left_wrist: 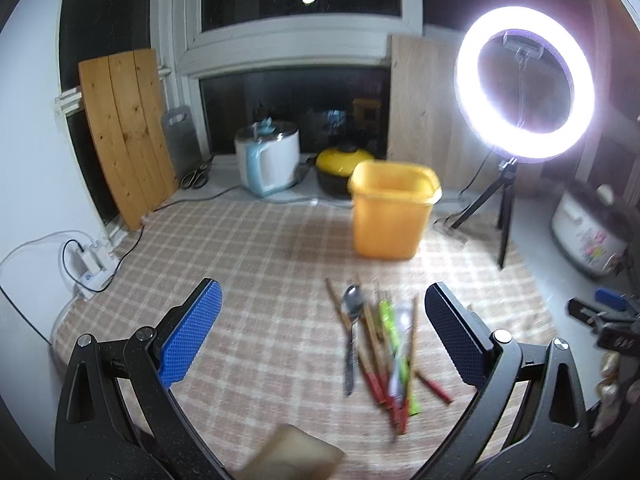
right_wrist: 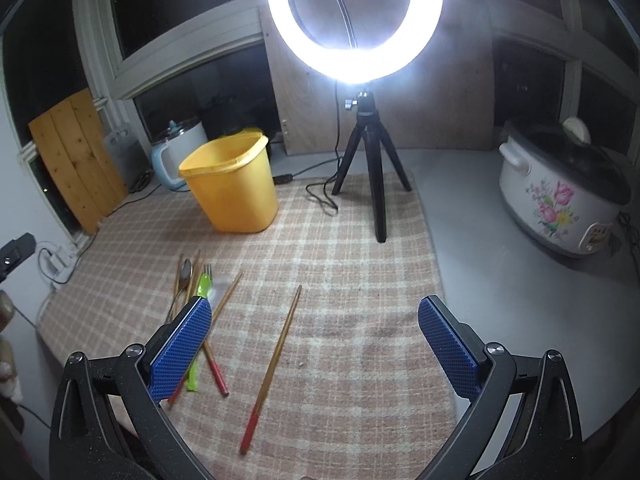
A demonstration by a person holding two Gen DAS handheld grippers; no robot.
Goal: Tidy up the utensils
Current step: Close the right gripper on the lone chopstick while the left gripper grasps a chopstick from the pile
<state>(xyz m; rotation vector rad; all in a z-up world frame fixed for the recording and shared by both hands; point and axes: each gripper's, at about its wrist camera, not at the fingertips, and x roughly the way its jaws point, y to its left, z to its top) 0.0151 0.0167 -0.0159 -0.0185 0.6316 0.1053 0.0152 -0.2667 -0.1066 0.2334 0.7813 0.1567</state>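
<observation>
A heap of utensils lies on the checked cloth [left_wrist: 260,264]: a metal spoon [left_wrist: 353,320], a green plastic utensil [left_wrist: 394,344] and several red-tipped wooden chopsticks [left_wrist: 374,364]. My left gripper [left_wrist: 322,312] hovers open above them, nothing between its blue pads. In the right wrist view the same heap [right_wrist: 196,300] sits partly behind my left finger pad [right_wrist: 182,350]. One lone chopstick [right_wrist: 274,364] lies between the fingers of my open right gripper [right_wrist: 316,340]. A yellow plastic tub [left_wrist: 394,210] [right_wrist: 230,184] stands upright and open beyond the heap.
A ring light on a black tripod [right_wrist: 370,160] stands at the cloth's far edge, cable trailing. A flowered rice cooker [right_wrist: 560,196] sits right, a white-blue kettle [left_wrist: 268,160] and yellow-lidded pot [left_wrist: 344,170] behind the tub. A wooden board [left_wrist: 128,132] leans left; a power strip [left_wrist: 90,264] lies below.
</observation>
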